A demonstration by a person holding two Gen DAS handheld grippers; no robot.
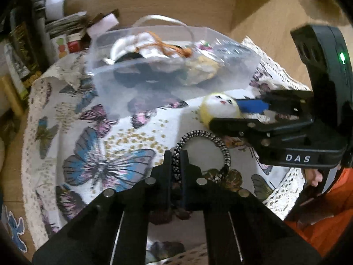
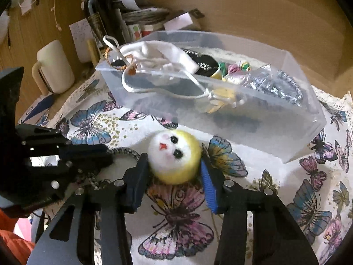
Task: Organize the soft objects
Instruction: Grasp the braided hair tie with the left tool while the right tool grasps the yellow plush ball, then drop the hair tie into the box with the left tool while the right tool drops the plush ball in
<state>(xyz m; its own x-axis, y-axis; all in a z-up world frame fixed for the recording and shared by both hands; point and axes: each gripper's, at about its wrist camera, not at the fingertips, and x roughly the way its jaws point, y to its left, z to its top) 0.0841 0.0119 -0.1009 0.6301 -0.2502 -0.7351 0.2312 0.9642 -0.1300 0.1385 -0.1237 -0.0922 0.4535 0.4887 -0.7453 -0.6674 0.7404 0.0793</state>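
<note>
A black-and-white braided cord loop (image 1: 205, 148) lies on the butterfly cloth (image 1: 92, 145). My left gripper (image 1: 176, 161) is shut on the loop's near left side. A round yellow-and-white plush face (image 2: 174, 155) rests on the cloth between the fingers of my right gripper (image 2: 174, 165). The jaws stand around it, open, the left pad touching and the right pad a small gap away. In the left wrist view the plush (image 1: 220, 108) sits at the right gripper's tips (image 1: 240, 112). A clear plastic bin (image 2: 297, 112) behind holds a white drawstring pouch (image 2: 158, 55) and other soft items.
Behind the bin on the left are a cream mug (image 2: 55, 66), a dark bottle (image 2: 97, 11) and stacked papers and boxes (image 1: 28, 50). The cloth-covered table ends in a lace edge (image 1: 284, 190) at the right. Wooden wall panels stand behind.
</note>
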